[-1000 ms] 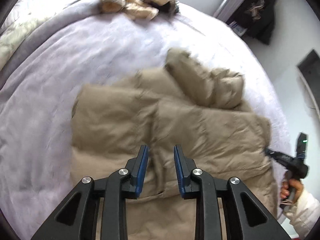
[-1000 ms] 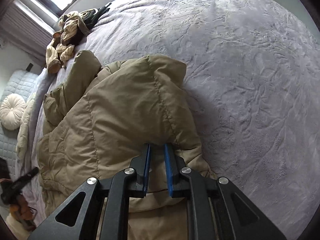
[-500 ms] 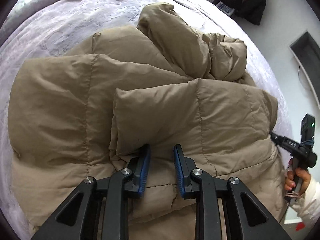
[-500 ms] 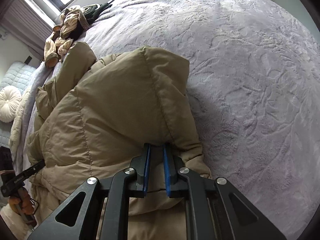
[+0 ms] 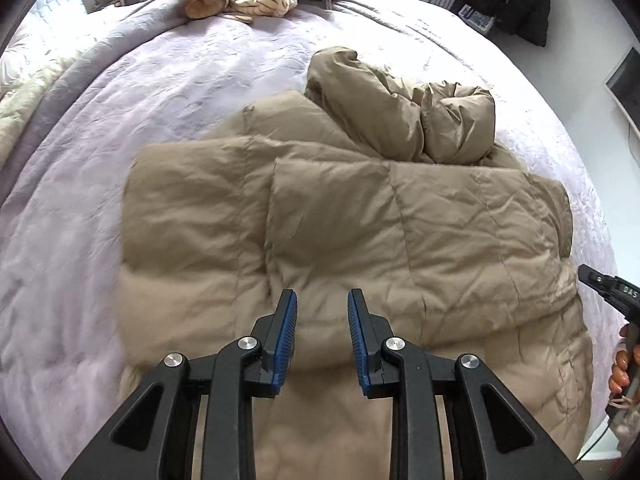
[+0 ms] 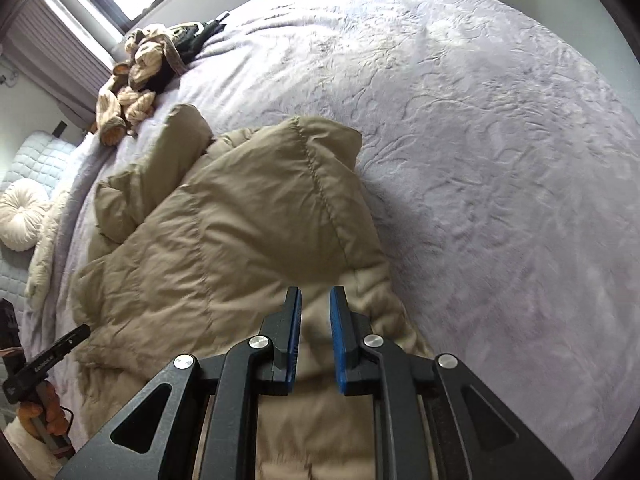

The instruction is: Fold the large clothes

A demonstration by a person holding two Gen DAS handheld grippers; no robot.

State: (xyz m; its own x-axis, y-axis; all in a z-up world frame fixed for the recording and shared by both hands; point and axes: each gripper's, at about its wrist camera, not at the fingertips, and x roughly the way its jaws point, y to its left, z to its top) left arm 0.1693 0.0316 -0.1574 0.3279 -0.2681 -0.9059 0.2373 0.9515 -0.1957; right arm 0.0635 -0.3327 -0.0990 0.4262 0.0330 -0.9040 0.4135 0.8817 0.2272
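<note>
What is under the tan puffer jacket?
The jacket lies directly on the lavender bedspread, which shows all around it. Its own folded panels and a bunched sleeve overlap on top. Whatever else may sit beneath the padding is covered.

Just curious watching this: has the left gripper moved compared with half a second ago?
Yes. The left gripper has pulled back from the tan puffer jacket: more lavender bedspread shows around it.

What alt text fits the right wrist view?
Tan puffer coat lies partly folded on a lilac bedspread; the right gripper hovers over its near edge, jaws opening, nothing between them. Striped clothes sit heaped far left.
</note>
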